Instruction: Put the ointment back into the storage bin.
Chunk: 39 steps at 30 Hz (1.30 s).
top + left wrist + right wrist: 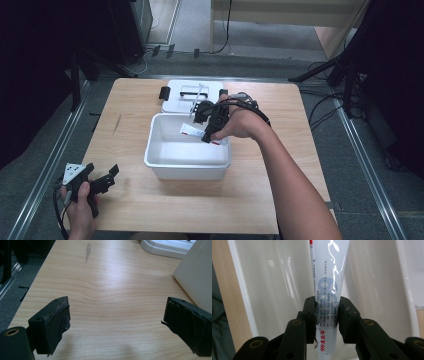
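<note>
A white tube (327, 287) with red and blue print is clamped between the black jaws of my right gripper (327, 315). In the high view that right gripper (206, 136) hangs over the white plastic bin (165, 167) at mid-table, and the tube (192, 131) points left above the bin's inside. My left gripper (111, 176) rests low at the table's near left corner, jaws wide apart. In its own view the left gripper (116, 320) has only bare wood between the pads.
The bin's white lid (172, 102), with black clasps and a handle, lies flat just behind the bin. The bin's wall (197, 277) stands to the right of the left gripper. The wooden table (125, 150) ends in metal rails and a grey floor on both sides.
</note>
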Motion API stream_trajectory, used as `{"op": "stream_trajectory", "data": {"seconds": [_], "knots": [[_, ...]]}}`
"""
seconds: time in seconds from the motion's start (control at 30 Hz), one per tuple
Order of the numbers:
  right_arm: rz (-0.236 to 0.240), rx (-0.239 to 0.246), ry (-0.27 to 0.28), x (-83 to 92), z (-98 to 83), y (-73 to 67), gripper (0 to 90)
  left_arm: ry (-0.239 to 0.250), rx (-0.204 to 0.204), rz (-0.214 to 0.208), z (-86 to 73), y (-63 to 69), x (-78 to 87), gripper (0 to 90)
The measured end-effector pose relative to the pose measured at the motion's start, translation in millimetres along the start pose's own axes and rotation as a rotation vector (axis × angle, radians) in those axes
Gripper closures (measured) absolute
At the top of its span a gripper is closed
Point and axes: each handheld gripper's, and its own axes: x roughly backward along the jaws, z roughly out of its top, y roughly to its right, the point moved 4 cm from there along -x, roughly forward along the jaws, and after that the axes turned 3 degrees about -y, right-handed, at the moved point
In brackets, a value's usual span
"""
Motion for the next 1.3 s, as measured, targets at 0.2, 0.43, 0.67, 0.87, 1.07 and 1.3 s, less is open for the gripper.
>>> {"op": "stream_trajectory", "data": {"seconds": [0.2, 0.43, 0.67, 0.87, 1.07, 1.3], "knots": [[-0.010, 0.084, -0.003, -6.1, -2.2, -2.0, 70.8, -0.001, 0.001, -0.001, -0.1, -0.3, 0.0, 7.4], [-0.011, 0.170, -0.024, -17.6, -4.1, -10.3, 70.9, 0.004, 0.002, 0.001, -0.1, -0.4, 0.5, 7.4], [-0.004, 0.171, -0.043, -35.4, -6.6, -7.0, 70.9, 0.003, 0.001, -0.001, -0.1, -0.3, 0.4, 7.4], [-0.010, 0.182, -0.079, -45.6, -6.8, -8.6, 70.8, 0.003, 0.003, -0.002, -0.2, -0.3, 0.5, 7.4], [-0.018, 0.195, -0.105, -53.4, -6.0, -10.1, 70.8, 0.000, 0.003, -0.001, -0.2, -0.6, 0.4, 7.4], [-0.041, 0.214, -0.160, -62.9, -3.9, -12.9, 70.7, 0.002, 0.002, -0.003, -0.2, -0.5, 0.7, 7.4]]}}
